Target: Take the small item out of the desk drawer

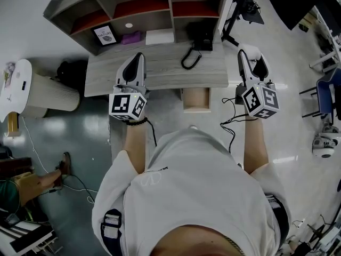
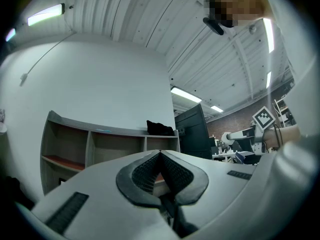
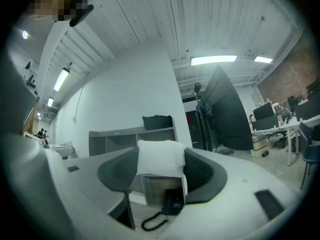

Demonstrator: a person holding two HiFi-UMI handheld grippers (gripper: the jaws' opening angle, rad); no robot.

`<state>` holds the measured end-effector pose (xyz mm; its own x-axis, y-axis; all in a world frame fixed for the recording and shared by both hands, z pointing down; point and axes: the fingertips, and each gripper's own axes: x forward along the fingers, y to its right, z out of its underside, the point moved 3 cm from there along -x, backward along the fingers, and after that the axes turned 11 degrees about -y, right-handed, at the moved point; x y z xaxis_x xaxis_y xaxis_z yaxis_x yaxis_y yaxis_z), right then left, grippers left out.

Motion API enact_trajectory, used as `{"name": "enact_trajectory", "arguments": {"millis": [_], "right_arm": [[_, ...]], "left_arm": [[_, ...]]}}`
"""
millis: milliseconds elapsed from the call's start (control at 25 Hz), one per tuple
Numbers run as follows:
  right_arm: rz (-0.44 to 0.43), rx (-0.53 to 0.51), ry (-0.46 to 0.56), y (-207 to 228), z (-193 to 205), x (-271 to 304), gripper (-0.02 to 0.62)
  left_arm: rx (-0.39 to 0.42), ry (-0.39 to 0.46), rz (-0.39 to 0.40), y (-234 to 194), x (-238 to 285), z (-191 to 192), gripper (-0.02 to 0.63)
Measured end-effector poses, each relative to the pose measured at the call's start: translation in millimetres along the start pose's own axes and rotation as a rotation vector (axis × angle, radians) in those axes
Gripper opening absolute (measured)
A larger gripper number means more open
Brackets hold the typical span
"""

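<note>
My right gripper [image 1: 249,51] is held up over the desk's right end, shut on a small white soft item [image 1: 251,50]. In the right gripper view the white item [image 3: 160,157] fills the gap between the dark pads [image 3: 202,174] of the right gripper [image 3: 161,170]. The desk drawer [image 1: 196,99] stands pulled out below the desk's front edge, and its light wooden inside looks bare. My left gripper [image 1: 139,57] hovers over the grey desk [image 1: 165,71], shut with nothing in it. Its ribbed pads [image 2: 150,171] meet at the tip of the left gripper [image 2: 160,156].
A black telephone [image 1: 201,40] with a coiled cord [image 1: 189,60] sits at the desk's back. The hutch shelves [image 1: 138,9] hold a framed card [image 1: 105,34], a purple item [image 1: 131,38] and a white box [image 1: 160,36]. A cream cylinder [image 1: 50,93] stands left, a blue chair [image 1: 326,97] right.
</note>
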<state>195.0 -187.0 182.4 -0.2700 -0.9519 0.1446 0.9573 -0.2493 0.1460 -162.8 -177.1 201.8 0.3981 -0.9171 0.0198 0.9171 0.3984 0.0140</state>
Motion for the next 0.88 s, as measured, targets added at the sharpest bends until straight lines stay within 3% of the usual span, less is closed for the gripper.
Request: {"name": "enact_trajectory", "arguments": {"millis": [880], "right_arm": [[0.012, 0.011, -0.014, 4.2, 4.8, 1.5, 0.262]], "left_arm": [[-0.02, 0.0, -0.002, -1.9, 0.3, 7.2, -0.002]]}}
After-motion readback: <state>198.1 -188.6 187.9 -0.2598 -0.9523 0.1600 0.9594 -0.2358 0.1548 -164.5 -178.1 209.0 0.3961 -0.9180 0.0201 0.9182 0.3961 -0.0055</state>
